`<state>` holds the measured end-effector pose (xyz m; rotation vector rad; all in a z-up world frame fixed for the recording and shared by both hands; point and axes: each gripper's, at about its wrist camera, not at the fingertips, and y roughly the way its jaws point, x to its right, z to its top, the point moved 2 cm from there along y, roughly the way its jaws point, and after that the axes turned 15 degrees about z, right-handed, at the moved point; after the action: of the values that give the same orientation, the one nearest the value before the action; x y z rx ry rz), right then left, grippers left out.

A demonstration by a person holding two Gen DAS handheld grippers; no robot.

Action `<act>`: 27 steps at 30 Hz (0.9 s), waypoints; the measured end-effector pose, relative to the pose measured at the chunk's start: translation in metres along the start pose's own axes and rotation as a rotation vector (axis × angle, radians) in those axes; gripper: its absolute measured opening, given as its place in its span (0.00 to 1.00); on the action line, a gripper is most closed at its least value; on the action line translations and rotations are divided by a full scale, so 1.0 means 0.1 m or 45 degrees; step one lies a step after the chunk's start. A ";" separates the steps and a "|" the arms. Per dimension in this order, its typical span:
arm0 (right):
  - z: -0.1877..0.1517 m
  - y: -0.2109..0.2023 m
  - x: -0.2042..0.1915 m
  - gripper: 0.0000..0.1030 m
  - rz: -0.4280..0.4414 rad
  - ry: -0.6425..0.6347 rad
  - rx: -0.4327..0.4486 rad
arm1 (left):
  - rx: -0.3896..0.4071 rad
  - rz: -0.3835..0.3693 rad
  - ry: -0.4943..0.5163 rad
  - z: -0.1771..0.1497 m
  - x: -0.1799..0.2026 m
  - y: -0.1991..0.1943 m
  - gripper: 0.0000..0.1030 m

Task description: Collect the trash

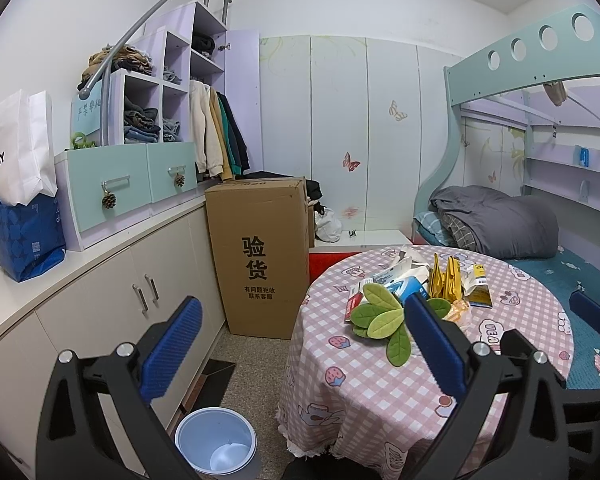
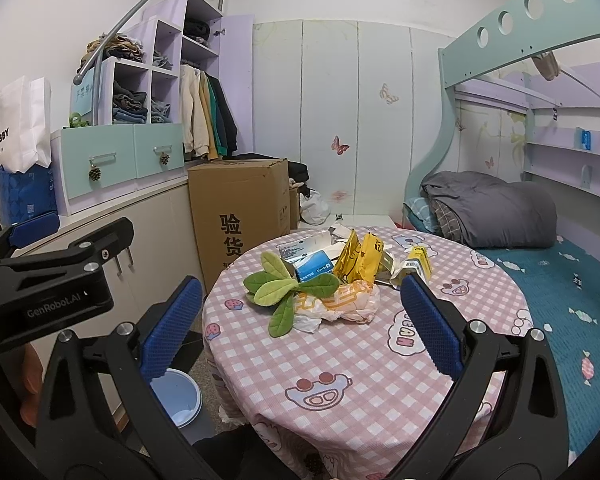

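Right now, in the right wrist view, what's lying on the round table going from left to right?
Green leaf-shaped plush → blue tissue pack → yellow snack bags → yellow-and-black carton.

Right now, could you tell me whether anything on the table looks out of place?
Yes: among the yellow wrappers, blue tissue pack and crumpled orange-printed bag lies a green plush leaf sprig, which looks like a toy or decoration rather than trash.
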<state>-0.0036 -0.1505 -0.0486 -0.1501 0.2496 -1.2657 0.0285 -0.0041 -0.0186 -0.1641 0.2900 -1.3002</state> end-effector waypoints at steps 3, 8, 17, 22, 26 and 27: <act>0.00 0.00 0.00 0.94 0.000 -0.001 0.001 | -0.001 0.001 0.001 -0.02 0.01 0.01 0.96; 0.00 0.00 0.00 0.94 -0.003 0.001 -0.001 | 0.000 0.000 0.001 -0.01 0.01 0.01 0.96; -0.02 -0.03 0.06 0.94 -0.006 0.020 0.003 | -0.001 0.001 0.012 -0.03 0.02 0.01 0.96; -0.02 -0.03 0.06 0.94 -0.007 0.022 0.004 | -0.002 0.003 0.023 -0.03 0.03 -0.02 0.96; -0.04 -0.04 0.08 0.94 -0.010 0.034 0.002 | -0.007 0.007 0.036 -0.03 0.05 -0.03 0.96; -0.04 -0.04 0.09 0.94 -0.010 0.037 0.002 | -0.009 0.008 0.039 -0.02 0.05 -0.03 0.96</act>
<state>-0.0061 -0.1600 -0.0526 -0.1314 0.2729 -1.2768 0.0262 -0.0099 -0.0207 -0.1492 0.3209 -1.2964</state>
